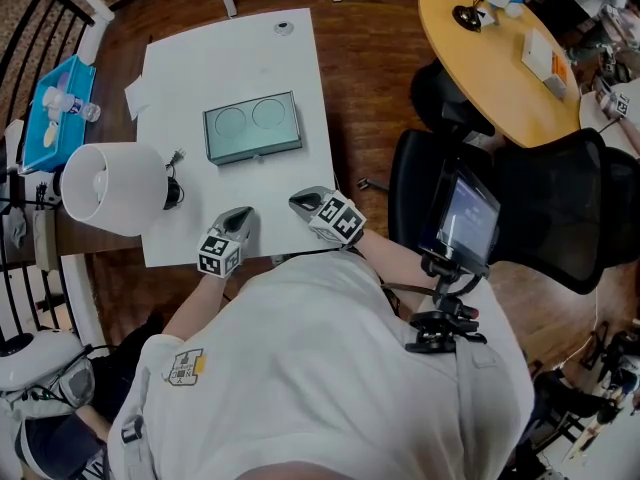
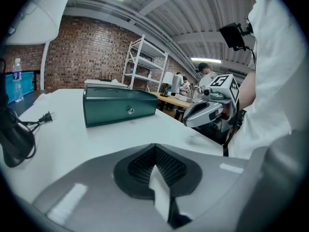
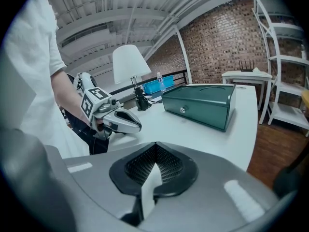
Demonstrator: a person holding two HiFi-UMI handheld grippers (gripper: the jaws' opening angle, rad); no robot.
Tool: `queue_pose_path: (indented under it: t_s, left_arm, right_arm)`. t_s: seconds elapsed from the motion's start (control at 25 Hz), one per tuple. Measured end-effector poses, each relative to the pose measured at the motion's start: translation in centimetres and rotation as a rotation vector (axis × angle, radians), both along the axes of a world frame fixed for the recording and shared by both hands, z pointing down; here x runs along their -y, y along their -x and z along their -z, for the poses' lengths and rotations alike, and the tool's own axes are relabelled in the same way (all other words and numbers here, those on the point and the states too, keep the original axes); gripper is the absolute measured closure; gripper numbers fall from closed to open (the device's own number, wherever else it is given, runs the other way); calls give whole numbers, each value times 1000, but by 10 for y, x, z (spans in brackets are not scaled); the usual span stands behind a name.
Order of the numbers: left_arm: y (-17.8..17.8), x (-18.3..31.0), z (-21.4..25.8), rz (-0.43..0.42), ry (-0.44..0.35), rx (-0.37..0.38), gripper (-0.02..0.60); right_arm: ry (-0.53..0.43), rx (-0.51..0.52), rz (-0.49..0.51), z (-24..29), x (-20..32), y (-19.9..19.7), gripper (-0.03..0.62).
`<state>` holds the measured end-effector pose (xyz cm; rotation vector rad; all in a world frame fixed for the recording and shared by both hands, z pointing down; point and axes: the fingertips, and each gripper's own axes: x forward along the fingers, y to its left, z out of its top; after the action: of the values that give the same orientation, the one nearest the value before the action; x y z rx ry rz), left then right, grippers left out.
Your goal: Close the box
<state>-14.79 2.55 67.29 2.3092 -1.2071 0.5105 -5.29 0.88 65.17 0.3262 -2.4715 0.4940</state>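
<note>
A dark green box (image 1: 252,127) lies with its lid down in the middle of the white table (image 1: 190,78). Its front with a small round knob shows in the left gripper view (image 2: 119,110) and the right gripper view (image 3: 199,109). My left gripper (image 1: 238,217) rests near the table's front edge, jaws shut and empty. My right gripper (image 1: 300,203) sits beside it to the right, also shut on nothing. Both stand well short of the box. Each gripper shows in the other's view: the right gripper (image 2: 193,121), the left gripper (image 3: 135,125).
A white lamp (image 1: 112,188) with a black base and cord lies at the table's left front. A blue tray (image 1: 55,108) with a bottle is further left. A black office chair (image 1: 520,218) and a round wooden table (image 1: 500,68) stand to the right.
</note>
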Motion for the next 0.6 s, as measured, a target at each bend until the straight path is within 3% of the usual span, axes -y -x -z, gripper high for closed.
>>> queue_pose_path:
  t_s: [0.6]
  left_arm:
    - [1, 1, 0, 9, -4, 5, 581]
  right_arm:
    - [0, 3, 11, 0, 0, 3, 594]
